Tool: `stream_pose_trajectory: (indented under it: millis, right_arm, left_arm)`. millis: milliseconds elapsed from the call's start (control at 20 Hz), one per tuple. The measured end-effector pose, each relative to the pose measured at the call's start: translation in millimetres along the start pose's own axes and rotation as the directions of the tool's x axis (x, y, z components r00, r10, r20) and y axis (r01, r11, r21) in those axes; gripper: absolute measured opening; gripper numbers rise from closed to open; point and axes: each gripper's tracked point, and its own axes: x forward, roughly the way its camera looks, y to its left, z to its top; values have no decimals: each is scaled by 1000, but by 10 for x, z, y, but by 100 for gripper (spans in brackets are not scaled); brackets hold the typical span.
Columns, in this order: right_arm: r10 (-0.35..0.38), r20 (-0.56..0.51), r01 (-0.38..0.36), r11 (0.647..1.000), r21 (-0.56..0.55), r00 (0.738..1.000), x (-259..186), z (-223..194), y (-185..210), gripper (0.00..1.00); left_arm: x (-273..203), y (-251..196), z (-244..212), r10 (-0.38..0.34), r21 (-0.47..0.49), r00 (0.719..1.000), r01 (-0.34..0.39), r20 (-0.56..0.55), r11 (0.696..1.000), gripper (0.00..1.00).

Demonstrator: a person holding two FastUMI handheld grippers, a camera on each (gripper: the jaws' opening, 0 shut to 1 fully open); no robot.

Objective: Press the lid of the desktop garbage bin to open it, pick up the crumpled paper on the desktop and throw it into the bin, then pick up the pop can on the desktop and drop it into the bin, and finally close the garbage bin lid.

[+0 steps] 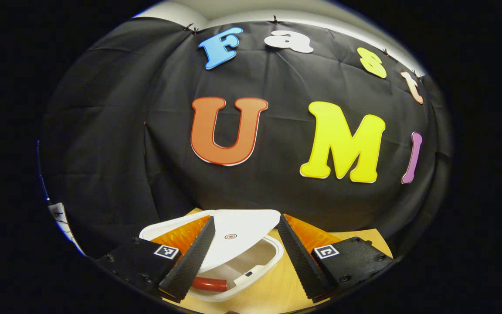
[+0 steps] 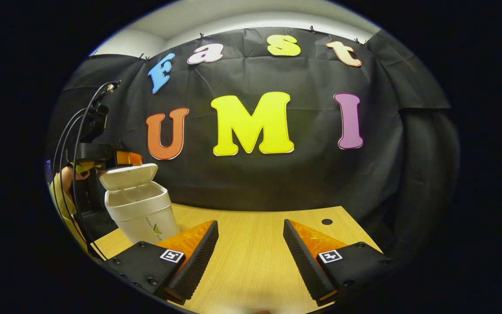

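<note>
My left gripper [image 1: 244, 250] holds its ridged jaws spread above the white plastic garbage bin [image 1: 259, 272], gripping nothing. Between them the smooth, rounded lid [image 1: 238, 235] stands tilted half open, and a red pop can [image 1: 209, 284] lies inside the bin. My right gripper [image 2: 251, 253] hangs with jaws spread wide and empty over the pale wood-grain table [image 2: 255, 261]. From there the tapered bin [image 2: 140, 209] sits well off to one side, lid [image 2: 127, 175] raised.
</note>
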Motion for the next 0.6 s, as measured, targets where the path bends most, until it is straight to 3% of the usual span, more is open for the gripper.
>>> stream_pose_trajectory:
  millis: [600]
  right_arm:
    - [94, -23, -94, 996, 6, 995, 12, -26, 65, 95]
  left_arm:
    - [131, 53, -460, 82, 63, 989, -75, -123, 995, 99]
